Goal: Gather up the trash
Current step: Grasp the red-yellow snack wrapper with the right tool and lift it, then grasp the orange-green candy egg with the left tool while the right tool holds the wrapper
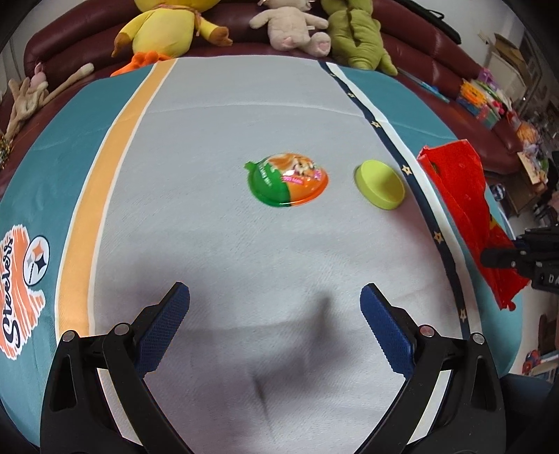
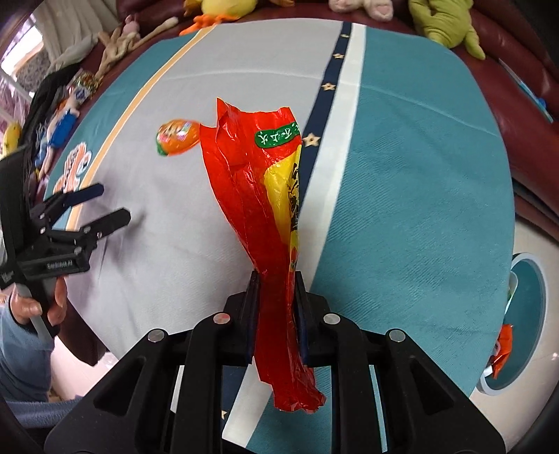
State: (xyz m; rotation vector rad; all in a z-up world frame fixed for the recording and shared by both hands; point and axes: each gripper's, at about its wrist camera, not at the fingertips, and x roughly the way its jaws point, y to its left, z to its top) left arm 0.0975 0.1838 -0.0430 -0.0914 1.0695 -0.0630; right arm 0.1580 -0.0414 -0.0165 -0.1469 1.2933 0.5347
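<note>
The red plastic wrapper [image 2: 255, 195], printed with a yellow patch and a green label, hangs pinched in the right gripper [image 2: 277, 314]. Its crumpled middle is squeezed between the 2 pads, the upper part fans out above the cloth and the lower tail dangles below the fingers. The jaws stand nearly together, closed on the bunched film, with only the thickness of the plastic between them.

In my judgement the step in hand is carrying this first piece of trash away. The likely goal is the round teal bin [image 2: 532, 331] at the right edge of the right wrist view, beside the table, where an orange scrap already lies inside. The next move calls for swinging the wrapper over that opening and releasing only once the tail hangs clear of the rim.

2 more pieces lie on the grey middle of the tablecloth [image 1: 216, 139]: a green and orange domed snack cup lid [image 1: 288, 181] and, just beside it, a yellow-green round cap [image 1: 380, 188]. The left gripper [image 1: 275, 307] hovers above the cloth short of them, its blue pads spread wide, empty and touching nothing. Plush toys [image 1: 293, 28] line the maroon sofa [image 1: 436, 70] behind the table.
</note>
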